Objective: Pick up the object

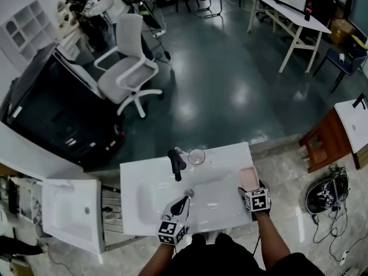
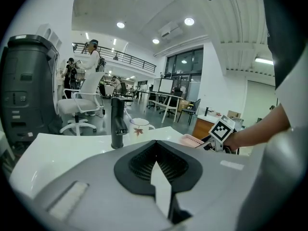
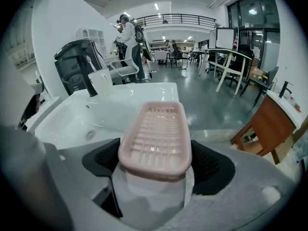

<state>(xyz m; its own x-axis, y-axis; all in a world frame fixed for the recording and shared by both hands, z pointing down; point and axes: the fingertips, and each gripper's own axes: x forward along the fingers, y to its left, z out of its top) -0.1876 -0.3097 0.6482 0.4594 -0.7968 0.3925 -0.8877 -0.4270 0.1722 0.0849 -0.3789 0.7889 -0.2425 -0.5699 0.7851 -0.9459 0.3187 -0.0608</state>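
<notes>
A pink slotted soap dish [image 1: 249, 179] lies on the right rim of the white washbasin [image 1: 150, 209]. My right gripper [image 1: 251, 191] stands open around the near end of the soap dish [image 3: 156, 134], one jaw on each side, and I see no pad pressing on it. My left gripper [image 1: 183, 203] hovers over the bowl near the drain [image 1: 188, 192], shut with nothing in it [image 2: 156, 142]. From the left gripper view the dish [image 2: 192, 139] and the right gripper's marker cube [image 2: 222, 129] show at the right.
A black faucet [image 1: 175, 163] and a white cup [image 1: 196, 156] stand at the basin's back edge. A second white basin [image 1: 72, 211] sits to the left, a wooden stool [image 1: 325, 140] to the right. A white office chair [image 1: 129, 68] and a big black machine [image 1: 57, 114] stand beyond.
</notes>
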